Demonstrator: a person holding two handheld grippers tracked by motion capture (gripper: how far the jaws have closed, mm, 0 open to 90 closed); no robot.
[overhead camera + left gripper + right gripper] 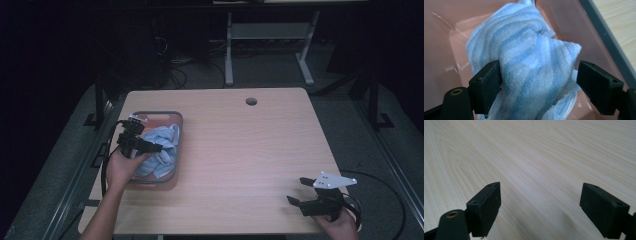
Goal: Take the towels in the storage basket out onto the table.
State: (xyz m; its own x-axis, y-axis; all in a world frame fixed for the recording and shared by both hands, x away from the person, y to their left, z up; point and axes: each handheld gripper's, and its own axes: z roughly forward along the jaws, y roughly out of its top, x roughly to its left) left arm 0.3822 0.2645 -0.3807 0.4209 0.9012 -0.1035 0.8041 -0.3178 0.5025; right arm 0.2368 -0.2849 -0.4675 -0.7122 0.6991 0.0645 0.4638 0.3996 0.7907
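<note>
At the left of the wooden table (240, 150), a pink bin (176, 120) with a grey rim sits near the edge, and a crumpled blue-and-white striped towel (162, 147) lies inside it, bunched toward its right half. The left gripper (150, 148) reaches into the bin from the near-left side, its tips at the towel. In the left gripper view the towel (529, 62) rises as a mound between the two black jaws: the left jaw touches the cloth, while the right jaw stands just off it with a sliver of gap. The jaws are spread wide around the bunched fabric, not yet pinching it.

Well apart, at the near-right corner of the table, the right gripper (296, 192) hovers low over bare wood, its jaws spread with nothing between them.
</note>
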